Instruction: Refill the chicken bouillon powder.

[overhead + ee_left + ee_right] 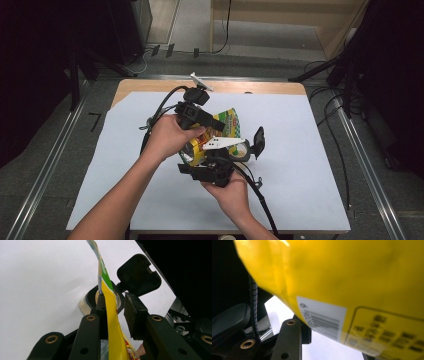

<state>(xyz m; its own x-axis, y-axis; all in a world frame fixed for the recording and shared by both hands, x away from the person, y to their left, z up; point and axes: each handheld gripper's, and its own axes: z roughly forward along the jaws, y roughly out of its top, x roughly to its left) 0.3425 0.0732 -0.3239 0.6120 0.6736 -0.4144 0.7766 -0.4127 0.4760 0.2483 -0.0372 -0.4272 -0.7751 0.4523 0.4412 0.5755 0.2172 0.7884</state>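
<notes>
A yellow snack bag (227, 121) with a green and red print is held up over the table between both grippers. My left gripper (217, 125) has the bag's thin top edge (111, 315) between its jaws. One finger (101, 310) touches the edge, and a narrow gap shows at the other pad (133, 315). My right gripper (201, 154) holds the bag from below. Seen from there, the bag's barcoded back (352, 290) lies close over the jaws (335, 345).
Just right of the bag, a small jar (242, 149) with a raised black flip lid (258, 140) stands on the white sheet (310, 190); it is also in the left gripper view, jar (87, 301) and lid (138, 273). Cables trail from both grippers. Dark stands flank the table.
</notes>
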